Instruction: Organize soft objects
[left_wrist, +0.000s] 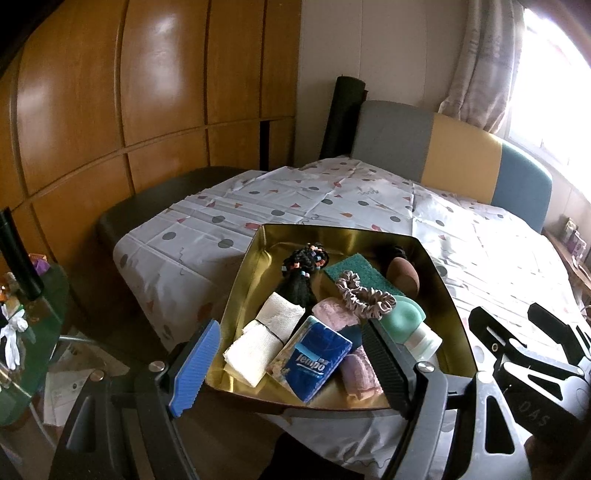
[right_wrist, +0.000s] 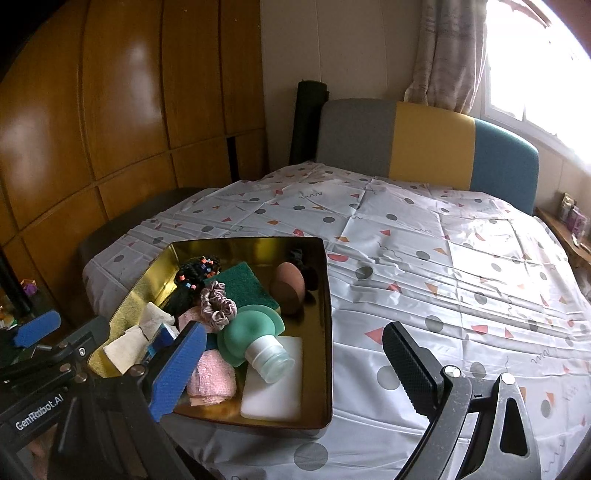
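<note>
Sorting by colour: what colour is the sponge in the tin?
Green scouring top on the sponge, with a yellow edge below; clearest in the right wrist view.

Both wrist cameras look down from the table's (right_wrist: 424, 258) near edge toward the far chair (right_wrist: 428, 144). The left sits close over the tin (left_wrist: 448, 295); the right views the same tin (right_wrist: 327, 332) from its right side.

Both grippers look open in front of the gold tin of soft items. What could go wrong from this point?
1. The gold tin sits at the near edge of the patterned cloth; a push could slide it off.
2. The items are heaped: the scrunchie lies across the green sponge, so one grasp may drag neighbours.
3. The green bottle lies tilted on the pile and may roll if the open right gripper or left gripper disturbs it.
</note>
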